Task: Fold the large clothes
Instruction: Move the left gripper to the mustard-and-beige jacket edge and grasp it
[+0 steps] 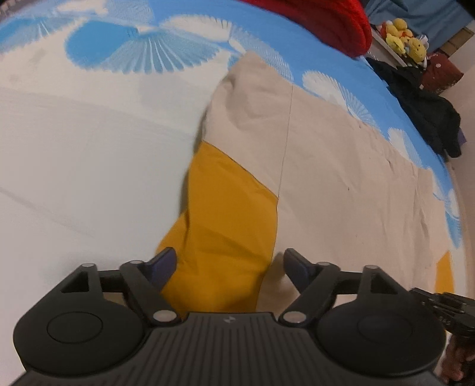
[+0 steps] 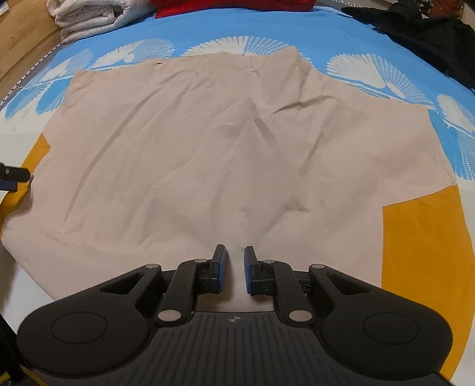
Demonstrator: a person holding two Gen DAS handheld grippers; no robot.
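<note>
A large beige garment (image 2: pixel 207 154) with mustard-yellow panels (image 2: pixel 421 237) lies spread on the bed. In the left wrist view the beige cloth (image 1: pixel 341 178) runs to the right and a yellow panel (image 1: pixel 225 213) lies between the fingers. My left gripper (image 1: pixel 228 264) is open, its fingers either side of the yellow panel near the garment's edge. My right gripper (image 2: pixel 235 261) is over the near hem of the beige cloth, its blue pads a narrow gap apart with a pinch of cloth rising between them; the hold is not clear. The left gripper's tip (image 2: pixel 14 173) shows at the garment's left edge.
The bed has a blue sheet with white fan patterns (image 2: pixel 267 32). A red knit item (image 1: pixel 326 20) and folded white towels (image 2: pixel 89 17) lie at the far side. Dark clothes (image 2: pixel 430 38) lie at the right. Yellow plush toys (image 1: pixel 400 35) sit on a shelf beyond.
</note>
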